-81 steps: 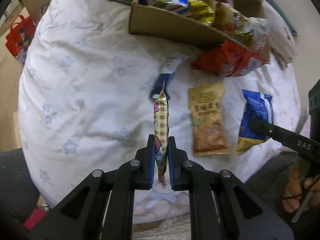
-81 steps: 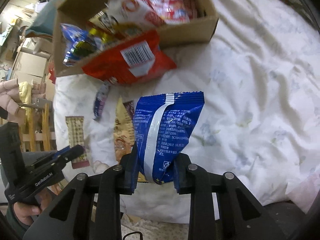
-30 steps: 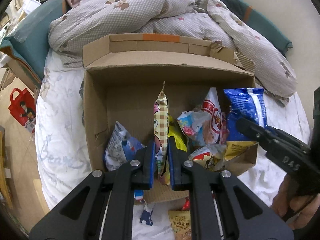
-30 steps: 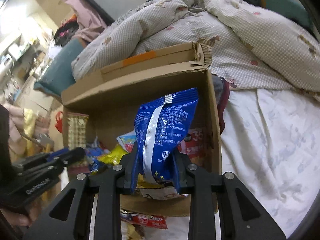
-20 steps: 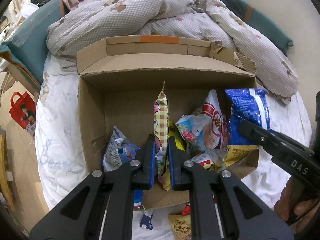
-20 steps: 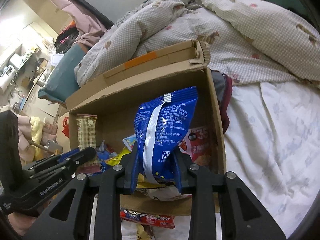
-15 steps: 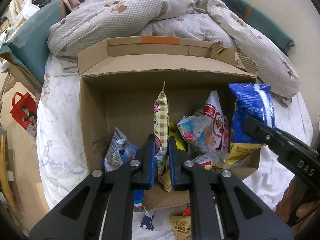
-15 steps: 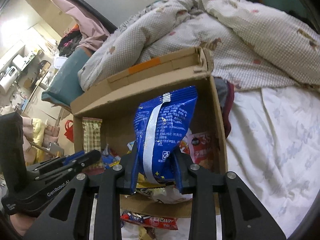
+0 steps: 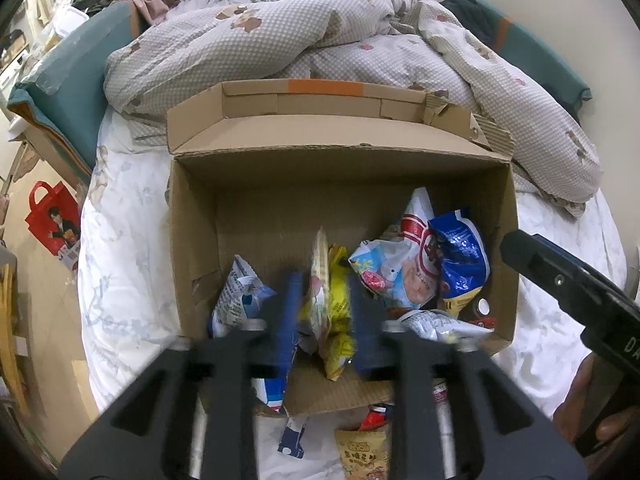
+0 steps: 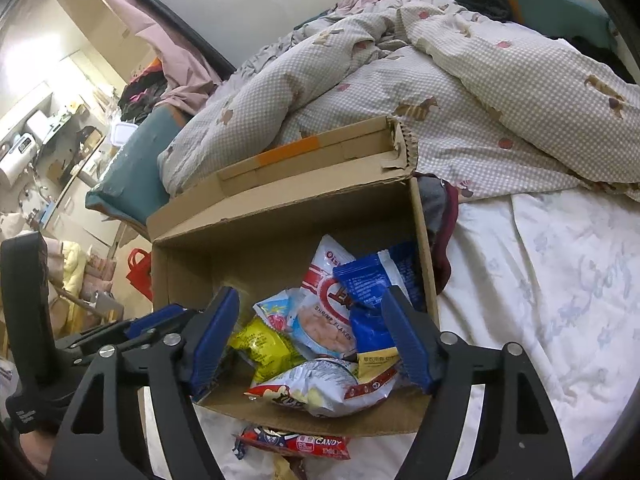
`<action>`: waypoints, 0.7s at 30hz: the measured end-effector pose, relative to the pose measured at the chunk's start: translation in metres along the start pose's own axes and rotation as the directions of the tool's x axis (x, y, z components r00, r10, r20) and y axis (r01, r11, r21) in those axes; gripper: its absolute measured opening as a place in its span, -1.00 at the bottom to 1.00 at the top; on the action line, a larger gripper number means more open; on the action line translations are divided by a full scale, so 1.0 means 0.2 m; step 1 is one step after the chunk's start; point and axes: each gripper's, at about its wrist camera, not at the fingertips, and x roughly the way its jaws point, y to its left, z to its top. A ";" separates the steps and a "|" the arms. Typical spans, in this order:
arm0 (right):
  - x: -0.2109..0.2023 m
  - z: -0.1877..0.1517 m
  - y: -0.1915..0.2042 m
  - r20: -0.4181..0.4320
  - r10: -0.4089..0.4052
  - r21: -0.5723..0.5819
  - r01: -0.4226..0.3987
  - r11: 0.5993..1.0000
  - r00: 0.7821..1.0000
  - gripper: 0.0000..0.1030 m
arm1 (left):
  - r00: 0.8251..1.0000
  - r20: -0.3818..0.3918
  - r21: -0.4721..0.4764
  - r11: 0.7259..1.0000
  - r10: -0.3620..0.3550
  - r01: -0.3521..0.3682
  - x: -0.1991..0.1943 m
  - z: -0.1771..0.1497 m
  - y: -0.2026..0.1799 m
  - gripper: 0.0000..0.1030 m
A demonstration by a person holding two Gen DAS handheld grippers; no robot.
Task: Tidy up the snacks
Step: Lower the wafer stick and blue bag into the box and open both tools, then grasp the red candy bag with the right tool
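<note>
Readable print: "SHRIMP FLAKES" on the red-and-white bag [image 10: 330, 312] inside the cardboard box [image 10: 280, 224], and "CANDY" on the red packet [image 10: 296, 442] lying on the bed sheet [image 10: 540, 300] just outside the box's near wall. The box's back half is bare cardboard floor; its snacks crowd the near right corner. The left gripper [image 9: 322, 316] is opening above the near wall, pads clear of the slim checked snack stick [image 9: 320, 264] standing loose between them. The right gripper [image 10: 310, 334] is opening too, jaws wide apart over the blue bag [image 10: 370, 280], which lies in the box against its right wall.
</note>
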 end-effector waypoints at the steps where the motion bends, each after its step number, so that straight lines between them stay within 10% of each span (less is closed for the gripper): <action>1: 0.00 0.00 0.00 0.002 0.001 0.000 -0.001 1.000 1.000 0.48 | 1.000 0.014 -0.004 1.000 0.005 -0.005 -0.01 0.00 0.00 0.28; 3: -0.02 0.00 0.00 0.008 0.002 0.003 -0.002 1.000 1.000 0.49 | 0.999 0.041 -0.007 1.000 0.028 -0.028 -0.03 -0.01 0.01 0.57; 21: -0.14 -0.11 0.02 -0.005 0.015 0.013 -0.015 1.000 1.000 0.49 | 0.981 0.174 -0.057 0.996 0.084 -0.075 -0.27 -0.13 0.16 0.57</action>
